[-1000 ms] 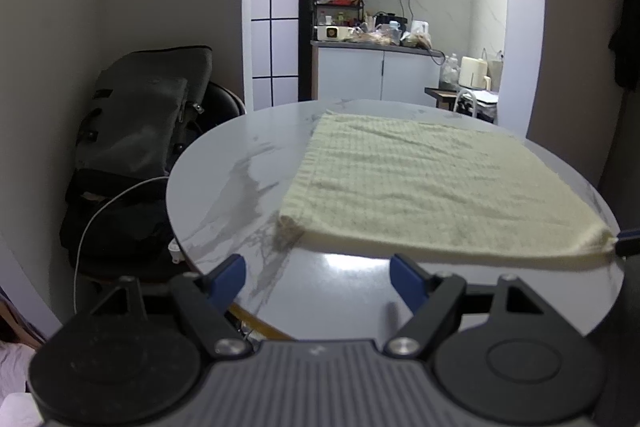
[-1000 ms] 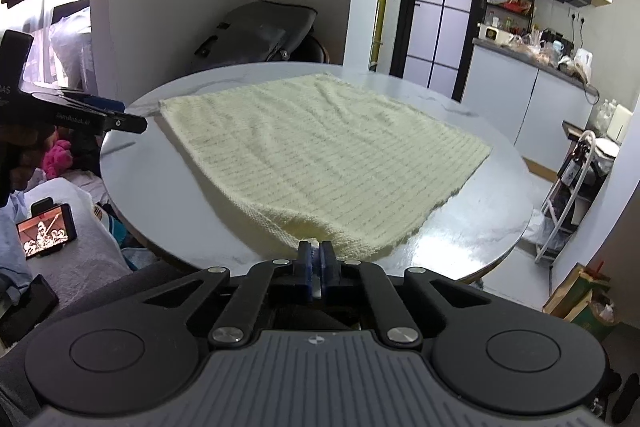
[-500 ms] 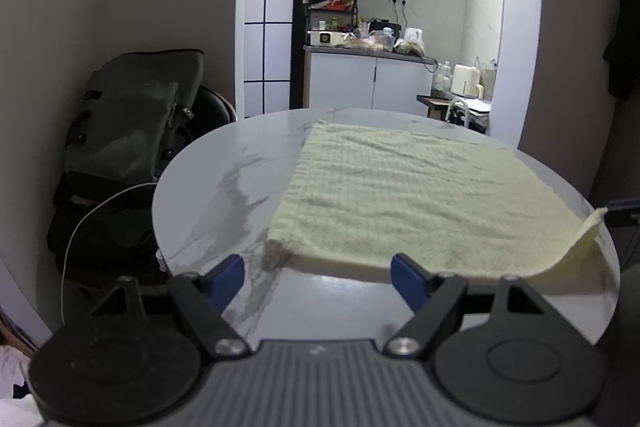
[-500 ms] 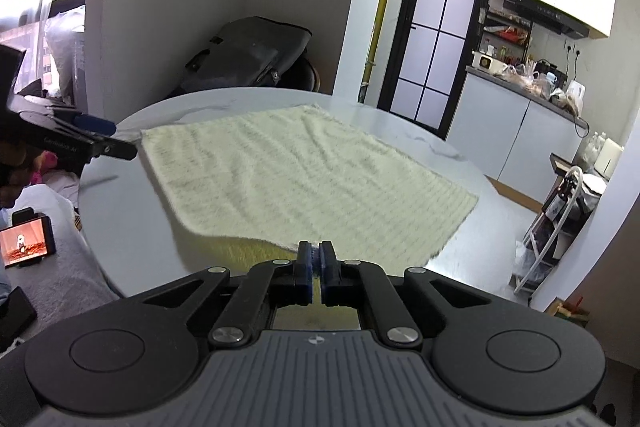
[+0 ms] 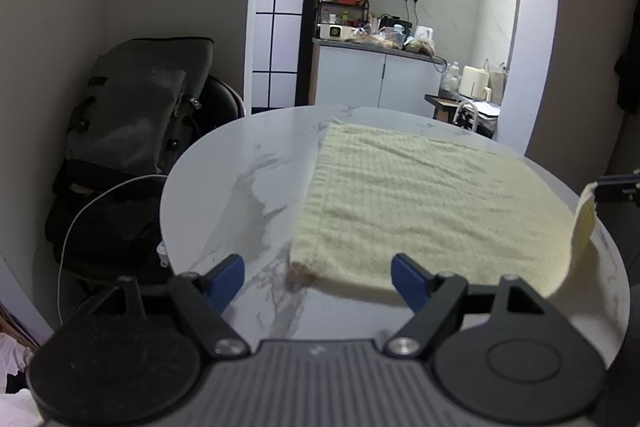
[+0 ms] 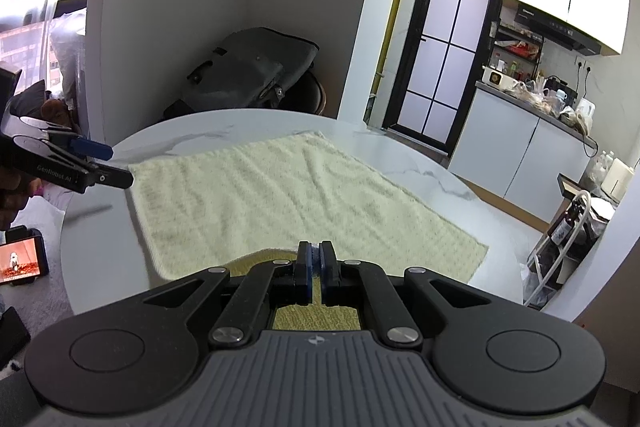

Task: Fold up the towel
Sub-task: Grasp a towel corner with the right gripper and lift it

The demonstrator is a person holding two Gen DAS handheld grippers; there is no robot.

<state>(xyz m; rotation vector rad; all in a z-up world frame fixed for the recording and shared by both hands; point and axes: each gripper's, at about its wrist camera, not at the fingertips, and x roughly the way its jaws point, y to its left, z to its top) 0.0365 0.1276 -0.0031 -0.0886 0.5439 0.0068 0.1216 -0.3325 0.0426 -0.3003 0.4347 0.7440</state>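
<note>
Over the last second the right gripper (image 6: 315, 269), jaws clamped on a near corner of the towel (image 6: 280, 195), has lifted it off the bench (image 5: 240, 179). The left gripper (image 5: 318, 277), jaws apart, hangs before the other near corner, ungrasped; the fold has likely just begun.

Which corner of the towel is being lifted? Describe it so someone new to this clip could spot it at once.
Start at the round marble table, nearly covered by a pale yellow towel. Go to the towel's near edge beside the right gripper. That corner is pinched and raised off the marble; the other corners lie flat, including the one by the open left gripper.
</note>
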